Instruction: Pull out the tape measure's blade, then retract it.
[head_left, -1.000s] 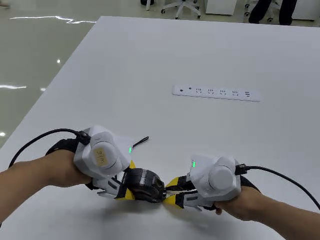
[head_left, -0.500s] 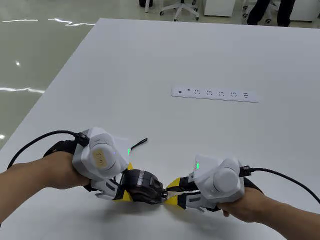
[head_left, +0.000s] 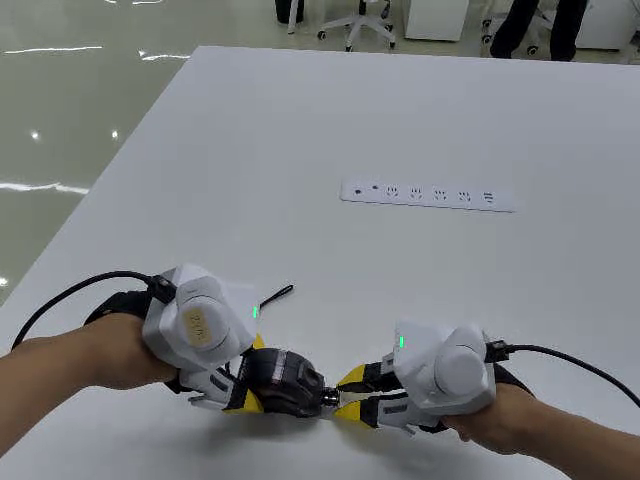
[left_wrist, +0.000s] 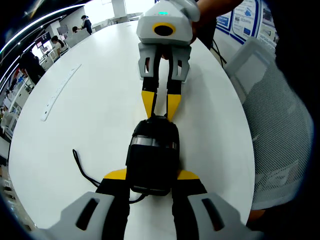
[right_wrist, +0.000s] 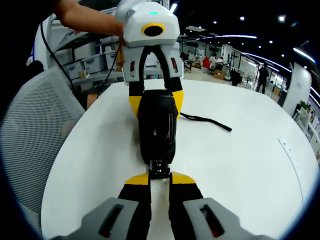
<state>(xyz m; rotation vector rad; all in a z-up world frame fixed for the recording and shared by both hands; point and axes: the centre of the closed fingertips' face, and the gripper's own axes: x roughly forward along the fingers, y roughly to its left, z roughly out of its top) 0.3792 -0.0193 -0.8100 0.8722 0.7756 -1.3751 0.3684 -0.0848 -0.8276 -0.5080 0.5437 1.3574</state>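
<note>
L gripper (head_left: 252, 374) clamps tape measure (head_left: 285, 381) as anchor on table (head_left: 300, 150); R gripper (head_left: 346, 391) pinches blade tip (right_wrist: 159, 170), prob. to pull.

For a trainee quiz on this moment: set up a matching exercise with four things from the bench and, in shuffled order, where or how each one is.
Things
1. tape measure
2. power strip
3. black strap
4. right hand-held gripper

Places or states
A. lies alone, well beyond the tape measure
B. pinches the blade hook at the tape measure's mouth
C. clamped between the jaws of the left hand-held gripper
D. lies loose beside the tape measure

Pairs: 1-C, 2-A, 3-D, 4-B
</note>
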